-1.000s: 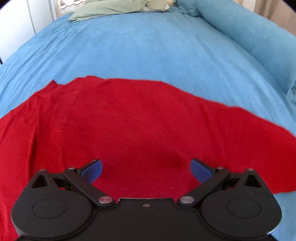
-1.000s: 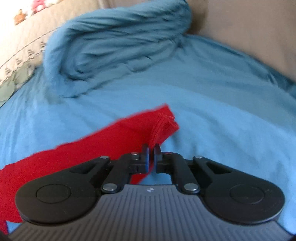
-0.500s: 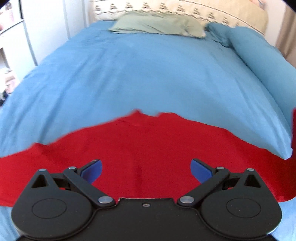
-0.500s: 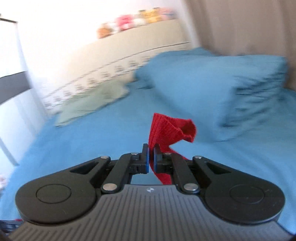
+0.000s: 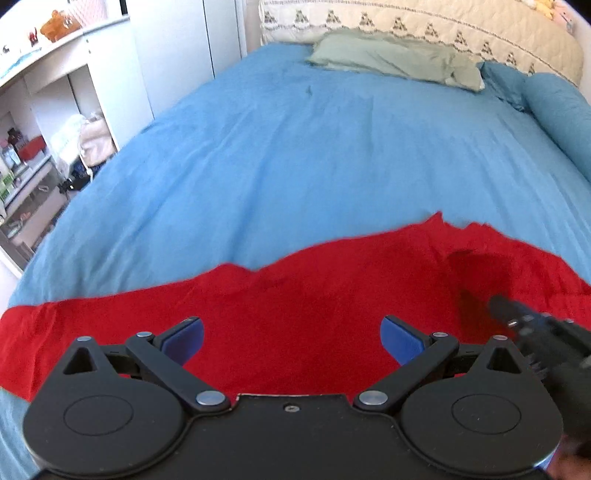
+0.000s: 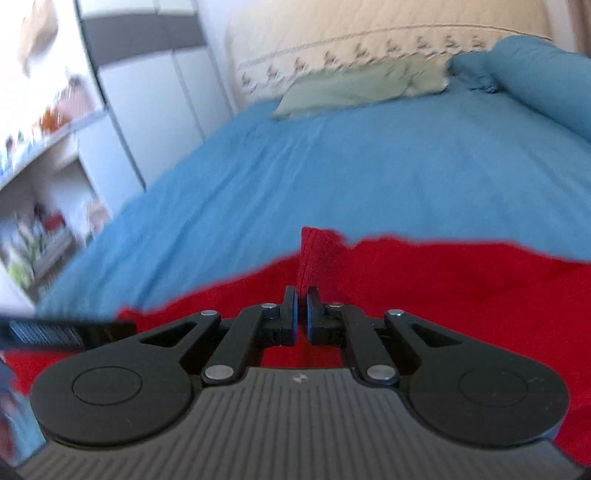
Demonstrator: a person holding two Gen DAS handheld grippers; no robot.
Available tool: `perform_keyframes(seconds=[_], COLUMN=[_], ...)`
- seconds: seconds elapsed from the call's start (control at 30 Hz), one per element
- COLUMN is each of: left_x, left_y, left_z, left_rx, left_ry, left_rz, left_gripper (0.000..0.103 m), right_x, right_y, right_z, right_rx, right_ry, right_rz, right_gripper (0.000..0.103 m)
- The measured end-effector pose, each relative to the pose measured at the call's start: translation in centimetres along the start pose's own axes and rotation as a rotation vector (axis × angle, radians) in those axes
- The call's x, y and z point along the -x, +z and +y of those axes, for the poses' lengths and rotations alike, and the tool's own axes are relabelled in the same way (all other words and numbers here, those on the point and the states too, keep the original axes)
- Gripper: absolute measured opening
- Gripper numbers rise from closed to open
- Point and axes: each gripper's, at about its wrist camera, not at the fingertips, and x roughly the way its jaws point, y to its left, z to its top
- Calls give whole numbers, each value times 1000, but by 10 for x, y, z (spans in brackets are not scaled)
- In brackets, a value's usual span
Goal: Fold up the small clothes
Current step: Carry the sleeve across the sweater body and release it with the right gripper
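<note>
A red knit garment (image 5: 295, 314) lies spread on the blue bed cover, near the bed's front edge. My left gripper (image 5: 291, 338) is open and empty, hovering just above the garment's middle. My right gripper (image 6: 301, 314) is shut on a ribbed end of the red garment (image 6: 317, 254), holding it over the rest of the cloth (image 6: 461, 280). In the left wrist view the right gripper (image 5: 535, 332) shows at the right, with a fold of cloth raised beside it. In the right wrist view part of the left gripper (image 6: 55, 332) shows at the left edge.
The blue bed cover (image 5: 314, 155) stretches ahead. A green pillow (image 5: 395, 59) and a rolled blue duvet (image 5: 557, 110) lie near the quilted headboard (image 5: 443, 26). White shelves with clutter (image 5: 44, 129) and wardrobe doors (image 5: 177, 44) stand left of the bed.
My right gripper has carried the garment's ribbed end up off the bed and leftward, over the rest of the cloth. My left gripper stayed open and has tilted up and backed towards the garment's near edge.
</note>
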Motion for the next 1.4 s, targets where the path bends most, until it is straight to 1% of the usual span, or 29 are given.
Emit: perform_keyframes(seconds=[0.1,0.17,0.2,0.27,0.33,0.43,0.5,0.53,0.6,0.63,0.67,0.73,0.8,0.87,0.93,0.97,1.0,1.03,1.13,1.17,1.2,1.33,1.37,1.4], left_x=[-4,-8,-10,-12,-13,-16,-18,-19,-20,-20,-21,-21,-22,-29,-41,-47,-53,-58,-69,-72,-75,-77,-77,-77], left_y=[-2,-3,-3,-4,-4,-2,0,1,3,4,4,6,7,5,1,-1,-3,-5,-9,-10,-11,-10,-10,-9], left_z=[8,10,10,8,2,-7,-14,-17,-23,-27,-32,-43,-54,-66,-73,-74,-75,-75,-77,-77,-79,-82,-83,-84], left_rx=[25,44,52,58,50,37,30,26,9,-8,-35,-92,-136,-174,-178,-167,-154,-141,-105,-96,-92,-58,-52,-46], left_ry=[-51,-71,-81,-98,-111,-132,-144,-150,-179,-207,-237,-268,-302,-331,-365,-386,-410,-428,-445,-450,-445,-424,-411,-395], left_rz=[26,37,41,43,45,49,52,54,61,73,87,100,103,108,121,132,141,149,160,164,170,158,155,152], left_gripper=[103,103,103,103,103,103,103,103,103,103,103,103,103,103,102,98,90,87,77,71,68,65,60,48], right_x=[-12,-20,-23,-32,-44,-51,-50,-48,-41,-35,-28,-9,11,27,44,50,55,59,71,73,75,77,78,77], right_y=[-29,-42,-48,-62,-70,-75,-72,-70,-65,-62,-60,-53,-44,-35,-29,-27,-26,-26,-32,-35,-39,-53,-56,-57], right_z=[29,43,44,52,50,44,37,35,32,30,27,19,4,-15,-34,-43,-53,-61,-83,-89,-94,-102,-103,-104], right_rx=[149,249,287,346,373,384,380,380,380,384,396,442,457,425,372,345,318,295,224,200,187,187,185,182], right_ry=[-58,-79,-81,-72,-53,-2,45,66,87,88,85,84,106,127,118,106,91,80,67,63,57,32,31,31], right_rz=[4,9,15,30,53,94,108,113,111,109,111,122,147,166,173,173,175,176,169,167,166,174,175,178], right_gripper=[20,20,20,20,21,30,50,56,86,92,100,102,103,103,103,103,103,103,103,103,103,103,103,103])
